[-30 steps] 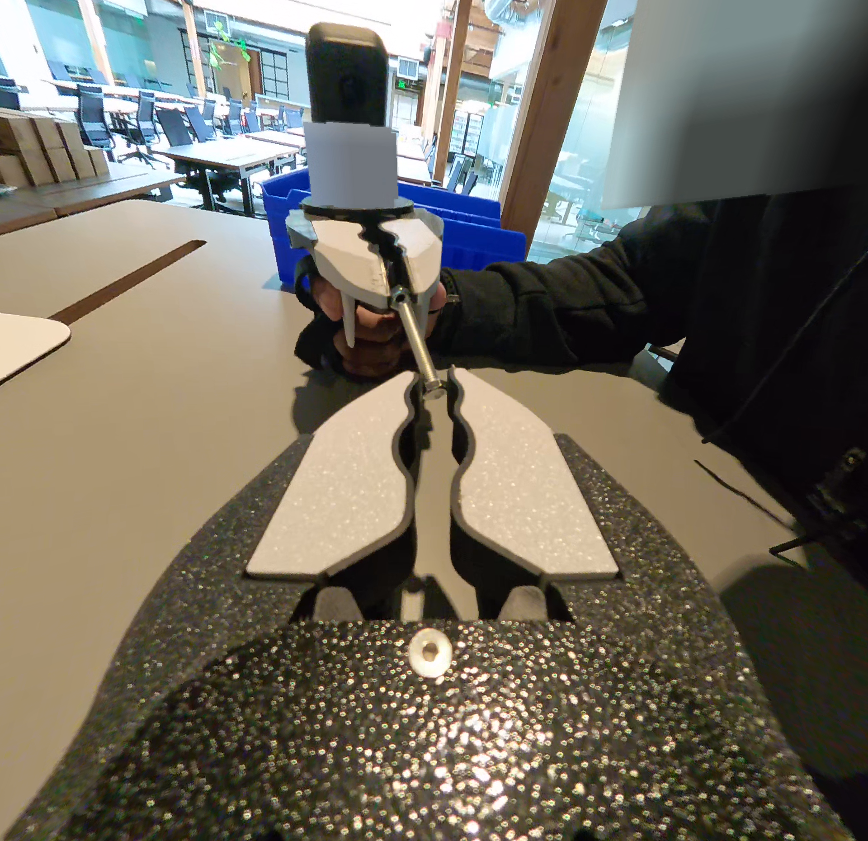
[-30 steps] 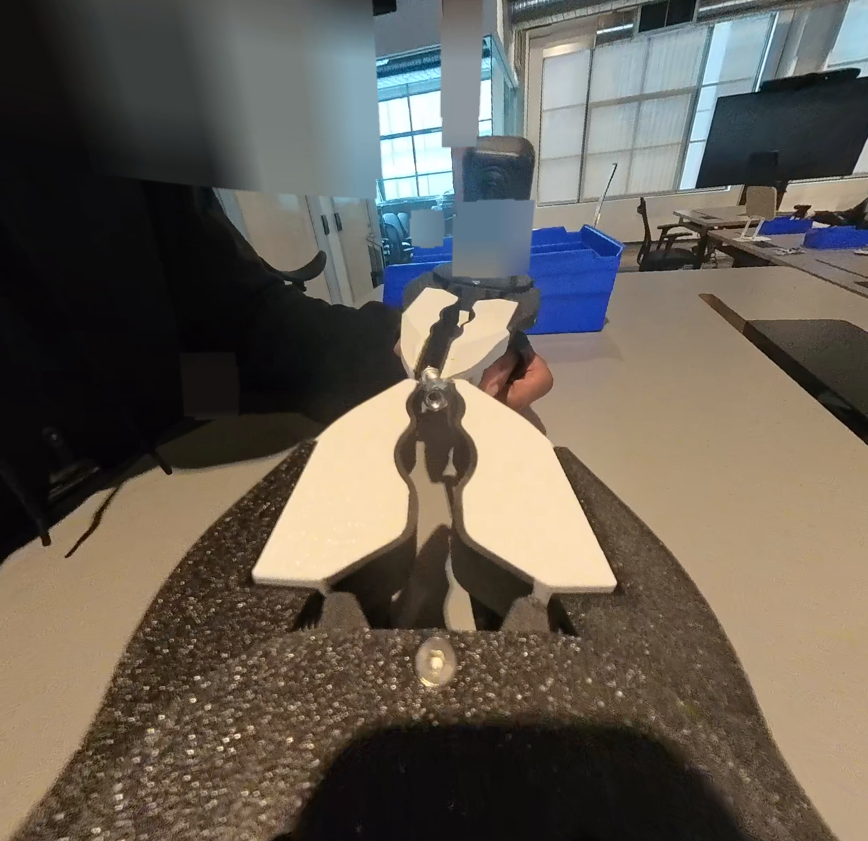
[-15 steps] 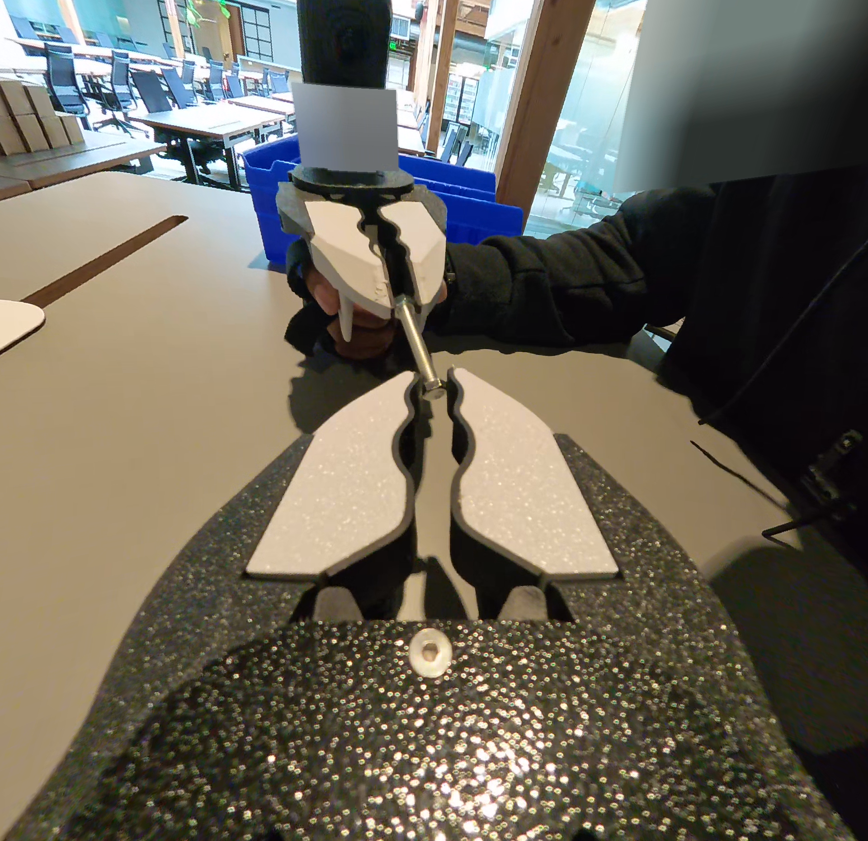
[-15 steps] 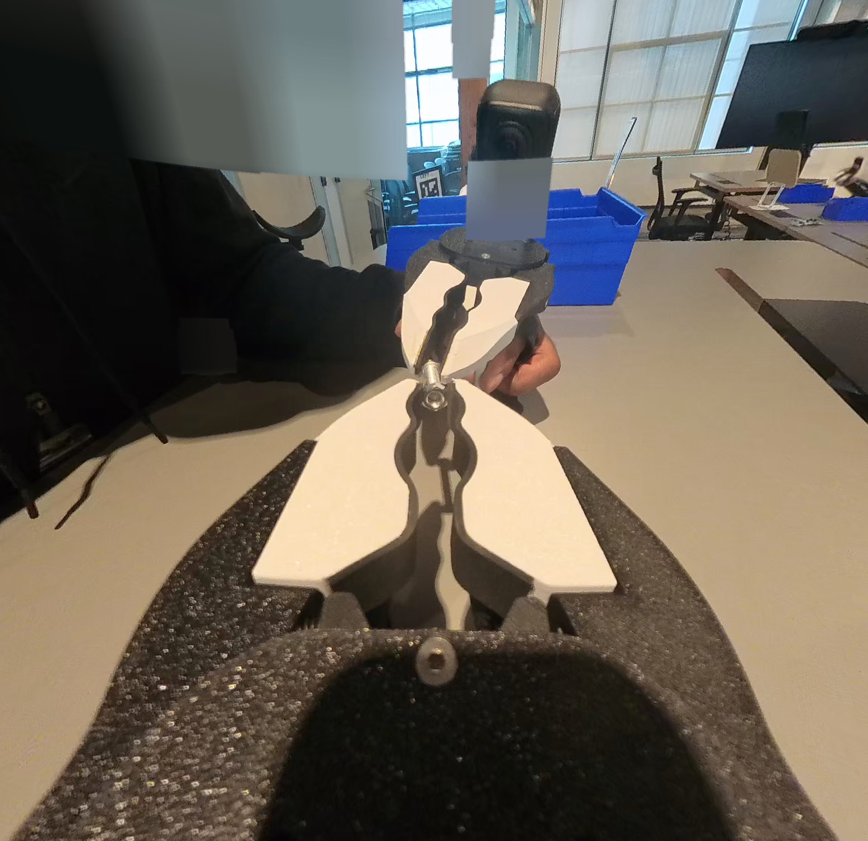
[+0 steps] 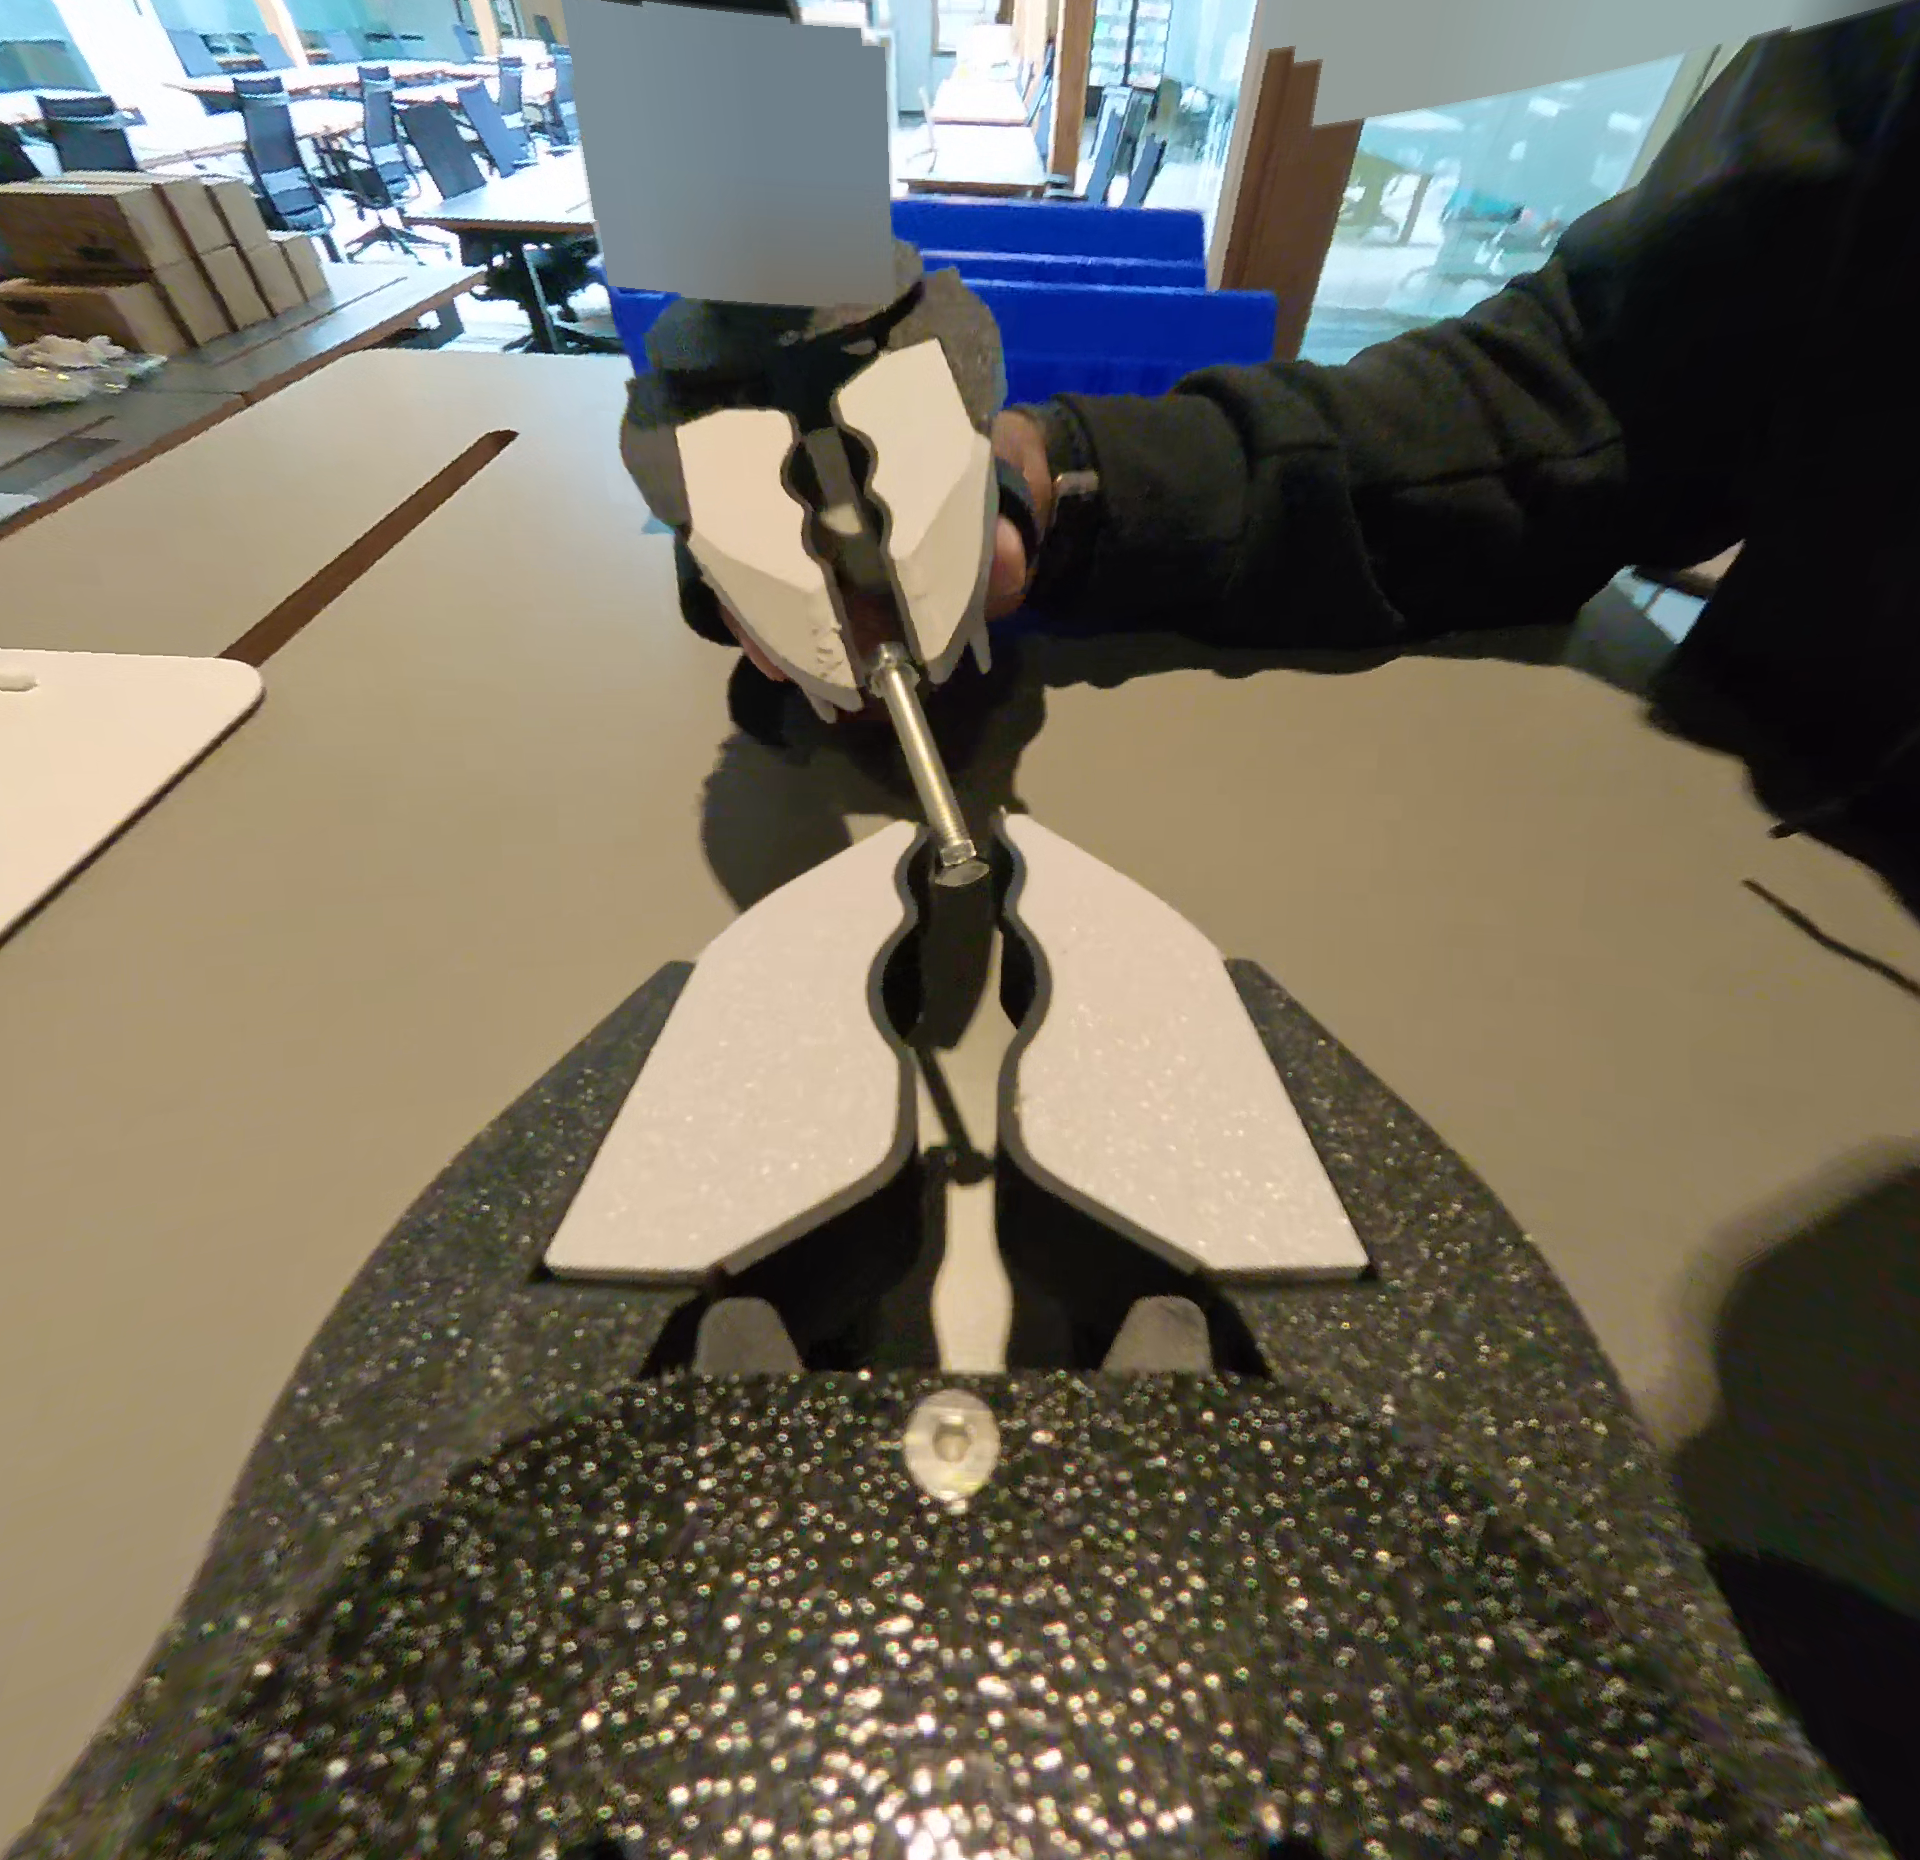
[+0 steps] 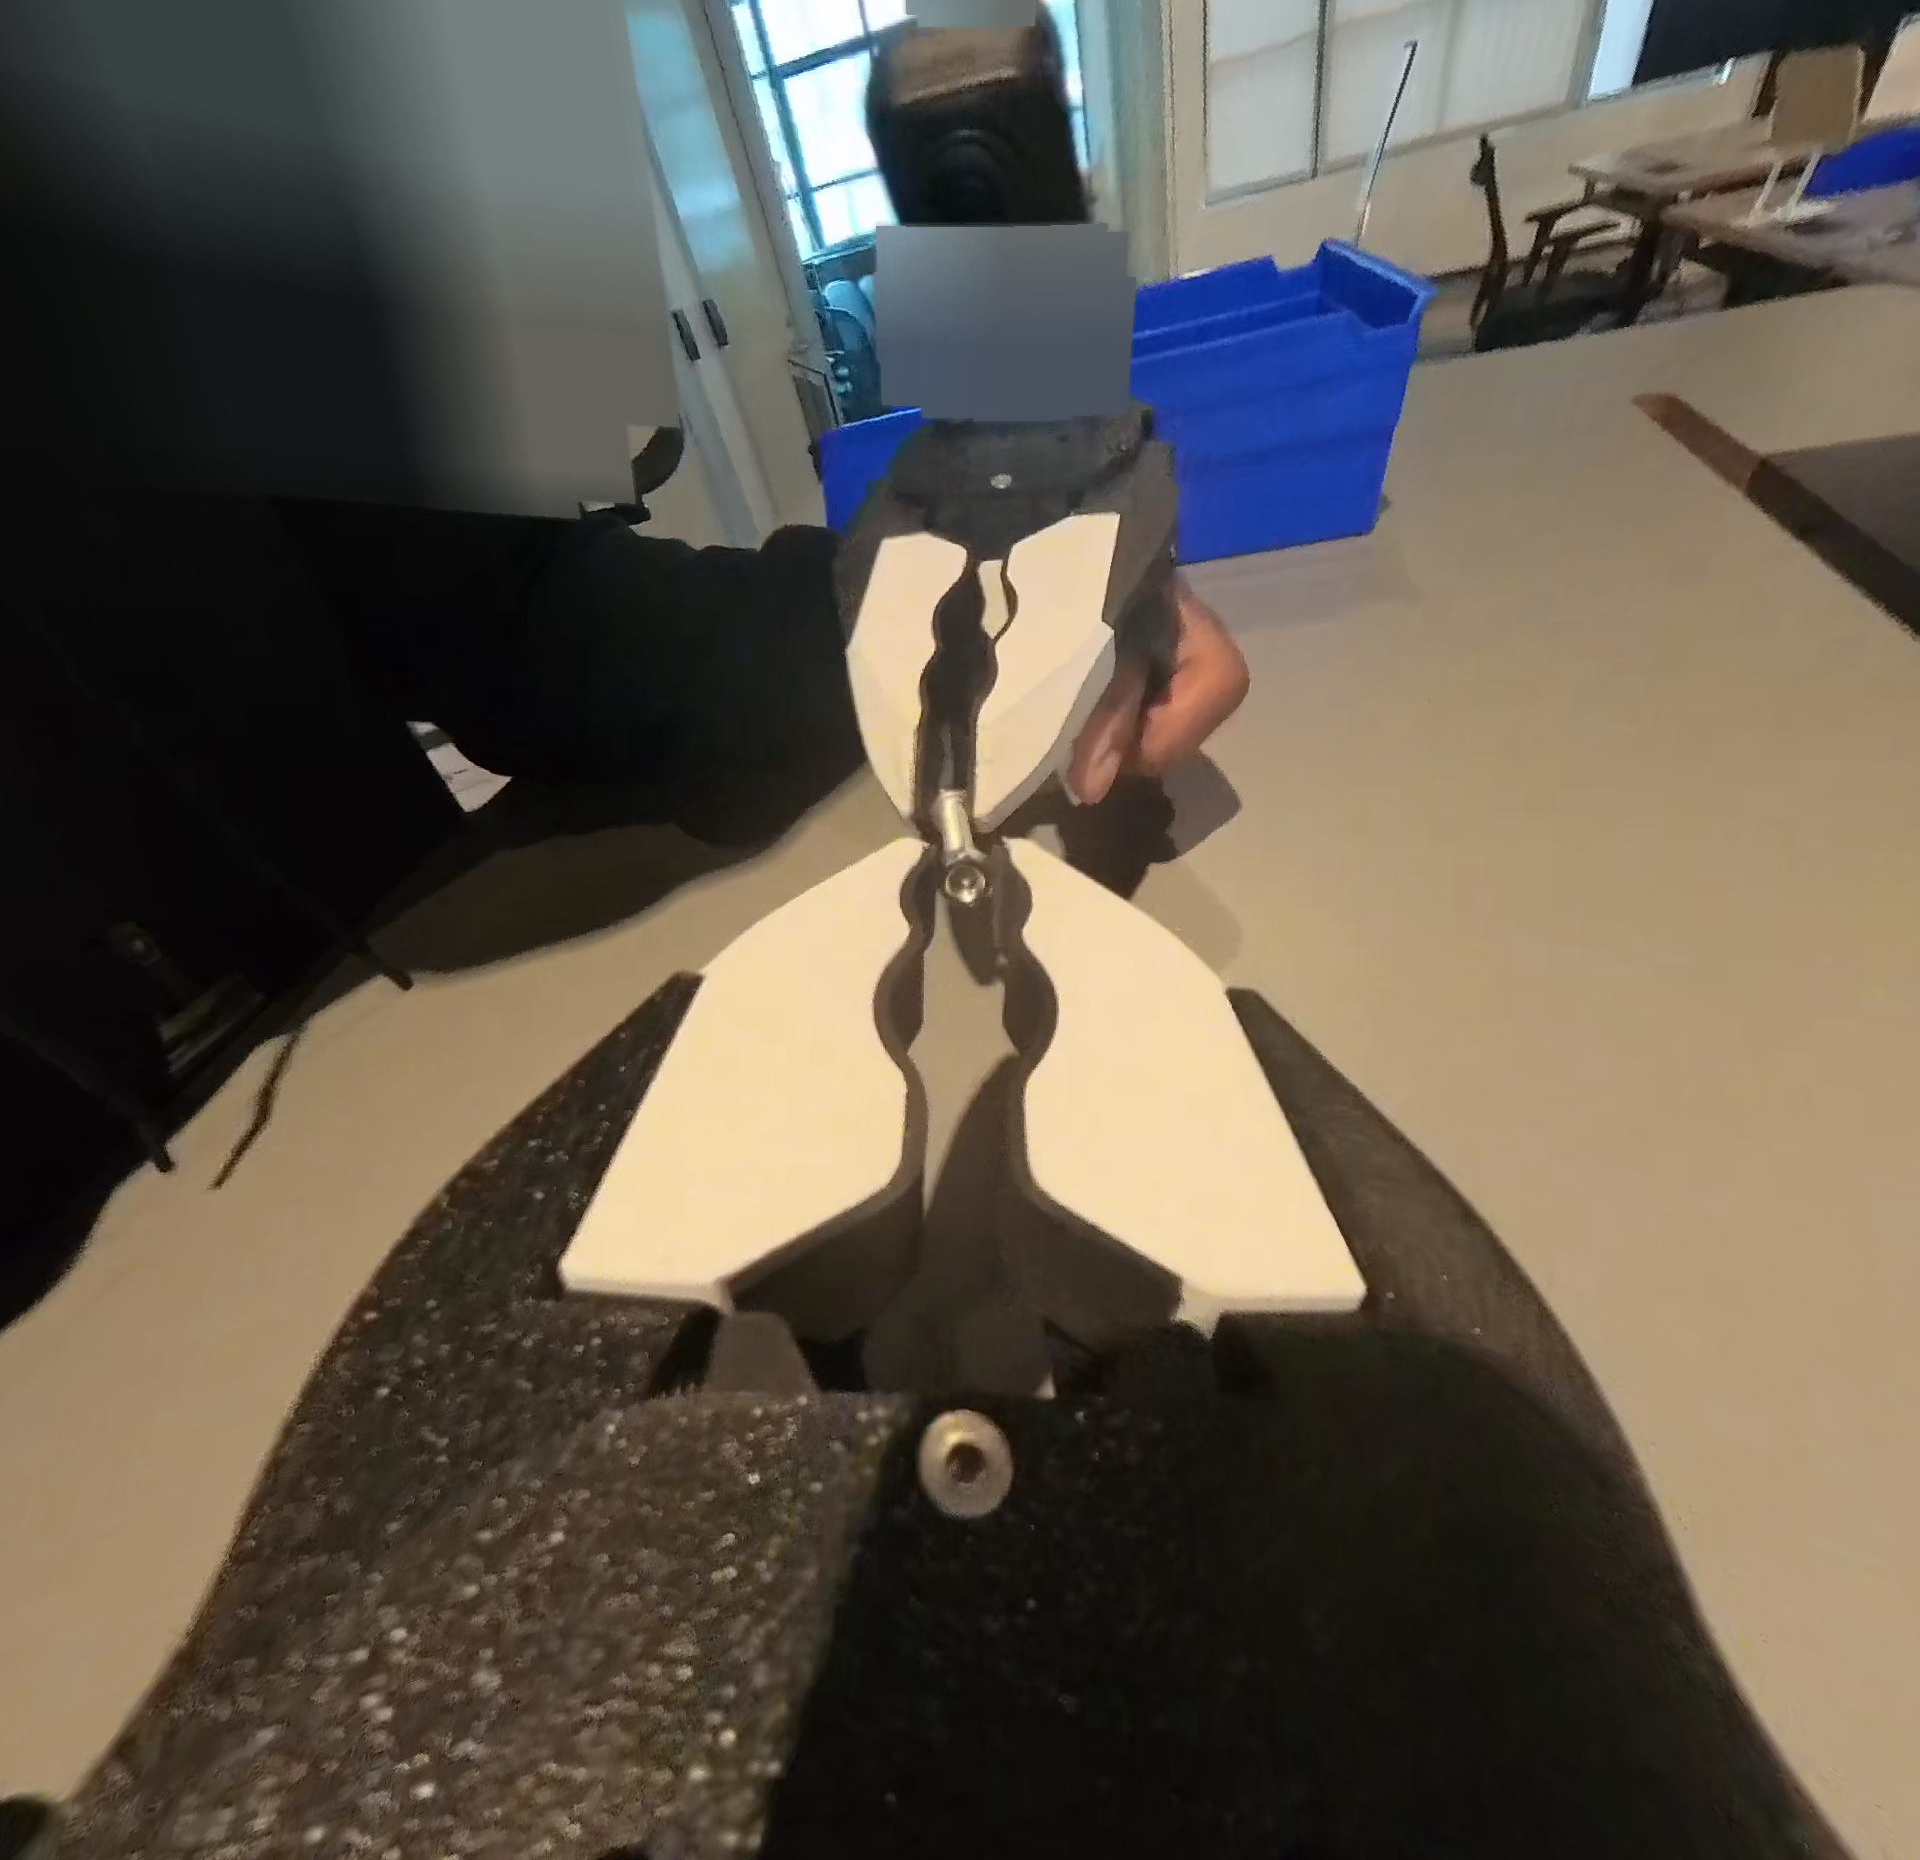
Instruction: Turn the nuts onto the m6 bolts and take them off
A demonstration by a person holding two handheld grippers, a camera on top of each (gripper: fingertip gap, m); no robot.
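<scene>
A silver M6 bolt (image 5: 920,750) spans between my two grippers above the grey table (image 5: 364,927). My left gripper (image 5: 958,854) is shut on the nut (image 5: 956,861) at the bolt's near end. My right gripper (image 5: 883,657) faces it from the far side and is shut on the bolt's other end. In the right wrist view the bolt's socket head (image 6: 966,881) sits between the right gripper's (image 6: 961,870) fingertips. The left gripper (image 6: 951,802) is close behind it, tip to tip. The bolt looks short there because I see it end on.
Blue plastic bins (image 5: 1091,252) stand at the table's far edge, also in the right wrist view (image 6: 1278,408). A white board (image 5: 94,750) lies at the left. A person's black sleeve (image 5: 1351,480) reaches across at the right. A dark slot (image 5: 364,553) runs along the tabletop. The tips of both grippers are at nearly the same place.
The right gripper has rolled about the bolt's axis and come closer, and its view is now motion blurred. The left gripper still holds the nut at its tips.
</scene>
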